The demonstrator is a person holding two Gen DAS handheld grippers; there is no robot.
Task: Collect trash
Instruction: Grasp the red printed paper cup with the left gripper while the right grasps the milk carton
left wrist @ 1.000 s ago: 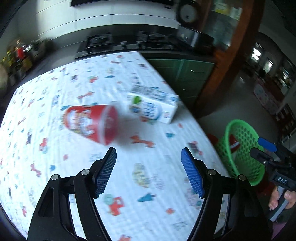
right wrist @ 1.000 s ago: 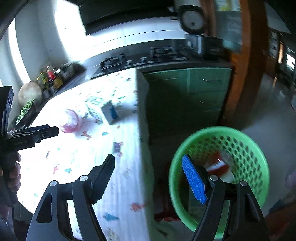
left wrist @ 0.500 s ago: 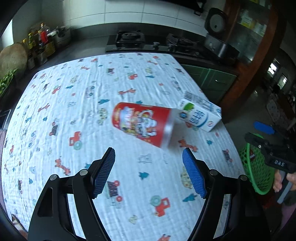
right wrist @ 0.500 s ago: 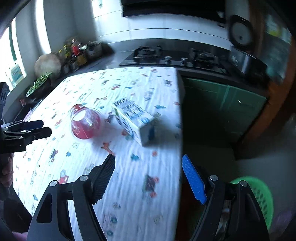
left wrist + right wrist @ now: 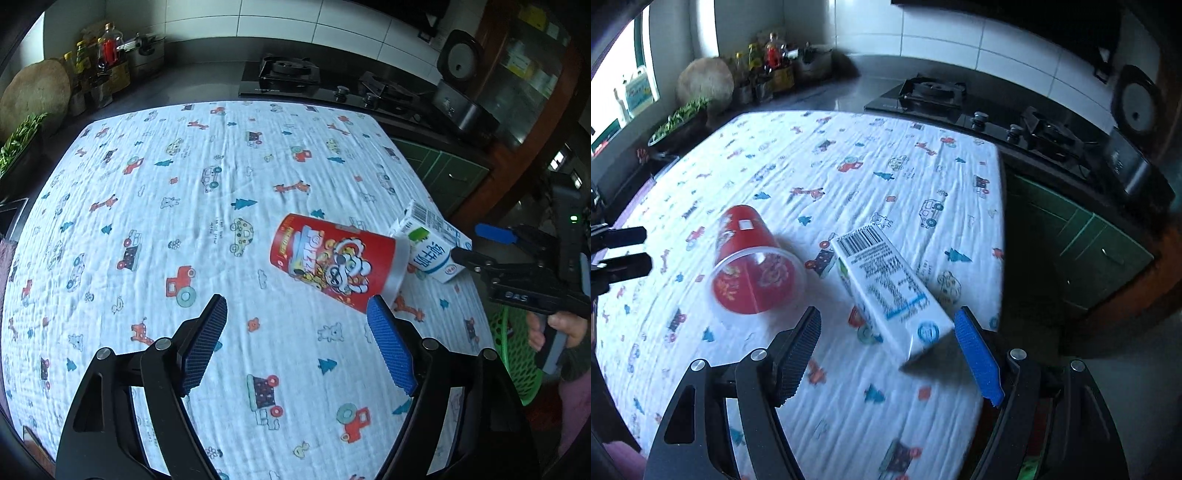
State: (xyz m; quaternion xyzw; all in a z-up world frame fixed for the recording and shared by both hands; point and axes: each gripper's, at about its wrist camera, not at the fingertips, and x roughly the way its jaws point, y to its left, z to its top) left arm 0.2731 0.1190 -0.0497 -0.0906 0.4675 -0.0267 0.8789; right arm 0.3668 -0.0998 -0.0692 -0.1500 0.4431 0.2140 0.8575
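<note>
Right gripper [image 5: 886, 354], fingers spread and empty, nears a white milk carton [image 5: 886, 284] lying by the table's edge; squaring its pads across the carton's narrow sides would serve best. Left gripper [image 5: 297, 347], also spread, faces a tipped red cup [image 5: 332, 267], apparently empty. Green basket [image 5: 517, 362] waits below.

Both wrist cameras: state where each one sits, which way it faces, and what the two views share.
Left wrist: on the left gripper, looking along its open fingers over the table; the red cup lies ahead-right, the right gripper and its hand at the right edge.
Right wrist: on the right gripper, open, facing the milk carton; the left gripper shows at left.
Shared: red cup, milk carton, patterned tablecloth, stove.
</note>
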